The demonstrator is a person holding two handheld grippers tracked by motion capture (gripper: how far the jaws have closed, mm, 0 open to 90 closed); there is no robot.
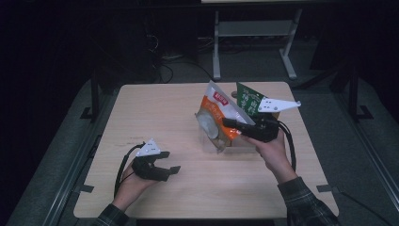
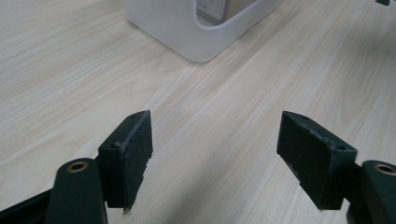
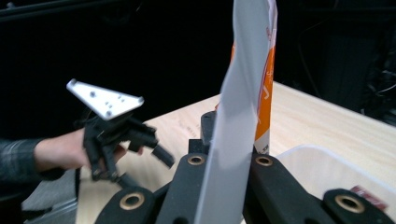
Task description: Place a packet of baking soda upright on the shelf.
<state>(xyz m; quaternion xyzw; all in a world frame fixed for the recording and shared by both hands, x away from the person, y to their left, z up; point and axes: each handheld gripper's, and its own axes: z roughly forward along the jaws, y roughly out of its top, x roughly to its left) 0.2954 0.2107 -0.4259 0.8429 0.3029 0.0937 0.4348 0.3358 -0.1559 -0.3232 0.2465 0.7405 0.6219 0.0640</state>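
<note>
High view: right tongs (image 1: 235,126) clamped shut on the edge of an orange-and-white snack pouch (image 1: 215,117), held lifted and tilted above the clear plastic bin (image 1: 210,143). The bin is the landmark, sitting right of centre on the pale wood surface (image 1: 164,108). Lower end of the pouch hangs at the bin's opening; cannot tell whether it touches the rim. A green packet (image 1: 247,98) stands just behind the pouch, on the far right side of the bin.

Right gripper view: pouch (image 3: 243,102) seen edge-on, pinched between the two black jaws, rising upright. White wall of the bin (image 3: 327,163) lies low on the right, just beside the tongs.

Left tongs (image 1: 168,170) in the high view: well apart from the bin, to its left and nearer the person, low over the surface. Jaws stand wide apart with nothing between them. Left gripper view confirms this: bare wood between the two pads (image 2: 135,154), and the bin's rounded white corner (image 2: 201,32) ahead of them, at a gap.
</note>
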